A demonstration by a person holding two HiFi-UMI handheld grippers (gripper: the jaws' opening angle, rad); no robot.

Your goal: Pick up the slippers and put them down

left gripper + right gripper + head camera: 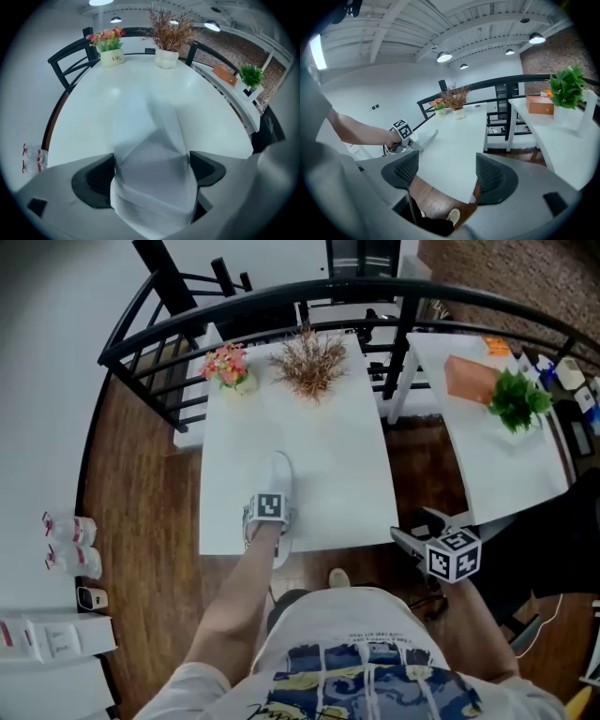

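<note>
The left gripper (151, 172) clamped a white slipper (281, 472) at the table's (333, 451) near edge, while the right gripper (446, 174) hung open and empty just off that edge.

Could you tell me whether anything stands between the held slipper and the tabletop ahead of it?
Nothing visible does. The left tool is shut on the white slipper at the near edge of the table; the top is bare up to the flowers and dried plant.
</note>
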